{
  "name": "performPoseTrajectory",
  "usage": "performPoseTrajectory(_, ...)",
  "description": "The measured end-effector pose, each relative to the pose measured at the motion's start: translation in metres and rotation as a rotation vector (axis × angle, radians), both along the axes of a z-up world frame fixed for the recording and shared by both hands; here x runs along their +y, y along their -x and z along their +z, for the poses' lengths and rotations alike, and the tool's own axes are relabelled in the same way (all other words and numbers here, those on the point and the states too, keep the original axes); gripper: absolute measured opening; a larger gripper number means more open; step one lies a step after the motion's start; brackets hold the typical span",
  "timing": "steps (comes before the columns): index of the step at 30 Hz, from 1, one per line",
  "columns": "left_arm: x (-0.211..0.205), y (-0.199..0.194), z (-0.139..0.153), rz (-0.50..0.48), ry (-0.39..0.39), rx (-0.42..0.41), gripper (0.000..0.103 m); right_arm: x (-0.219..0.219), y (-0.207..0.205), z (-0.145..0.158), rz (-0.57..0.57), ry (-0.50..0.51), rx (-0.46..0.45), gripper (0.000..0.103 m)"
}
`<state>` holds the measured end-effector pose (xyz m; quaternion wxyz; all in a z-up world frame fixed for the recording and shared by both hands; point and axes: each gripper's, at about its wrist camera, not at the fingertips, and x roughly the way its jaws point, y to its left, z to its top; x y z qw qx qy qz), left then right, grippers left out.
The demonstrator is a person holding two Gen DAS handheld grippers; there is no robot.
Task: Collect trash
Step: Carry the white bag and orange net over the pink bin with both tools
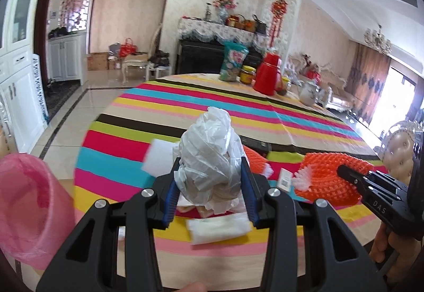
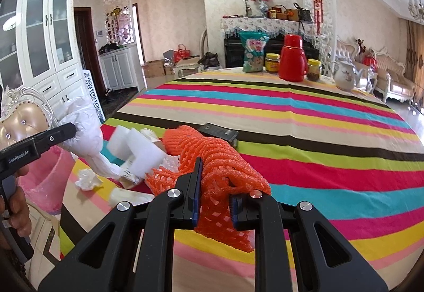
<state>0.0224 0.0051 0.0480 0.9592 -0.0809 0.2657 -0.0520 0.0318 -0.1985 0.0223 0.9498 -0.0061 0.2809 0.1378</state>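
Crumpled white plastic bag clamped between the blue pads of the left gripper, lifted above the striped tablecloth. Orange foam net pinched tight in the right gripper, draped over other scraps near the table edge. Pink-lined trash bin beside the table, contents hidden. White foam pieces lying just beside the net.

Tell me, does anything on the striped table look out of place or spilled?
Yes. Loose trash lies scattered at the near edge of the striped table: white foam blocks, a crumpled tissue and a second orange foam net. The left tongs hold a crumpled plastic bag; the right tongs hold an orange foam net. Nothing looks spilled.
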Motion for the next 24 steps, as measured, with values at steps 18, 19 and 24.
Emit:
performPoseTrajectory(18, 0.182, 0.068, 0.023, 0.348, -0.038, -0.045, 0.041, 0.140, -0.013, 0.034, 0.262, -0.011, -0.035, 0.018)
performPoseTrajectory(19, 0.192, 0.074, 0.023, 0.365, -0.040, -0.043, 0.041, 0.154, -0.013, 0.034, 0.285, -0.012, -0.033, 0.018)
performPoseTrajectory(24, 0.235, 0.095, 0.020, 0.431, -0.044, -0.026, 0.041, 0.211, -0.009, 0.035, 0.383, -0.023, -0.021, 0.018)
